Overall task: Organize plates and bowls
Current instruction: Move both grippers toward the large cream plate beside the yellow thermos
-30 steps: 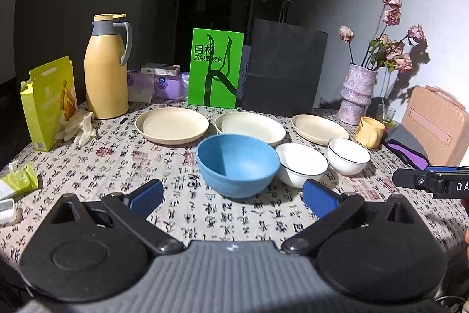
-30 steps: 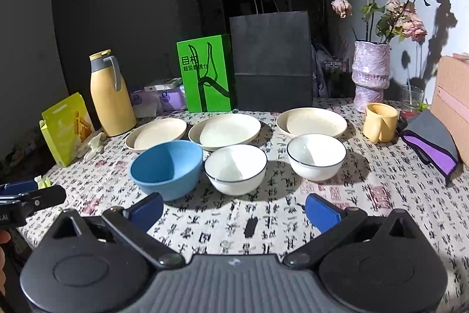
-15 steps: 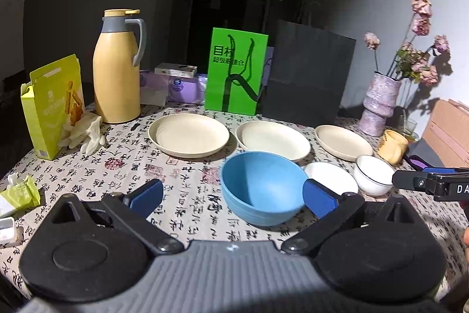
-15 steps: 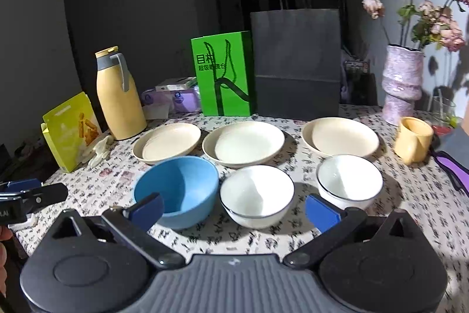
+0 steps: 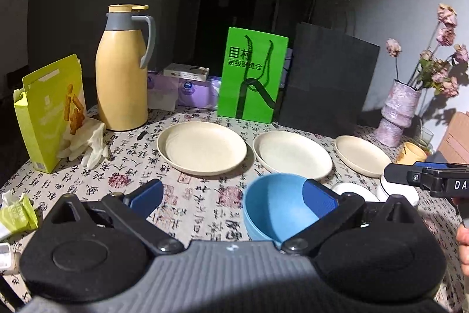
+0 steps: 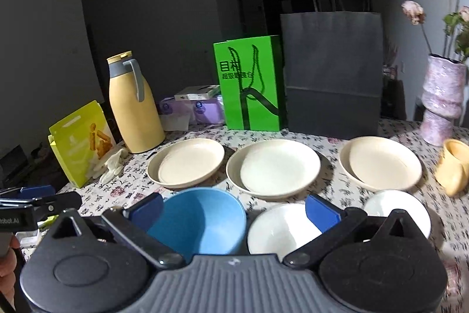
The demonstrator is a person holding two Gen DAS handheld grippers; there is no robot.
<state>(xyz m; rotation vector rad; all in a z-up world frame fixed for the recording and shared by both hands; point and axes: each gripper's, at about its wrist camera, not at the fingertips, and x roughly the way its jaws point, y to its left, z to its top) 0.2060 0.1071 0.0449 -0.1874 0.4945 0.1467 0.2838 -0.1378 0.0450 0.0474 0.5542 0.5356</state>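
Three cream plates lie in a row on the patterned tablecloth: left plate [image 5: 202, 148] [image 6: 187, 161], middle plate [image 5: 293, 154] [image 6: 274, 166], right plate [image 5: 362, 155] [image 6: 381, 162]. In front of them stand a blue bowl [image 5: 275, 204] [image 6: 202, 220] and two white bowls, one in the middle [image 6: 281, 228] and one at the right [image 6: 401, 209]. My left gripper [image 5: 233, 194] is open, its right finger in front of the blue bowl. My right gripper [image 6: 234, 209] is open, low over the blue bowl and the middle white bowl.
A yellow thermos [image 5: 123, 72], a yellow-green snack box [image 5: 49, 113] and white gloves [image 5: 88, 141] stand at the left. A green bag [image 5: 252, 78] and a black bag [image 5: 325, 84] line the back. A vase [image 6: 442, 99] and a yellow cup [image 6: 454, 169] stand at the right.
Both grippers have moved forward toward the dishes and stayed open. The left view has swung left, so the blue bowl now sits under its right finger.
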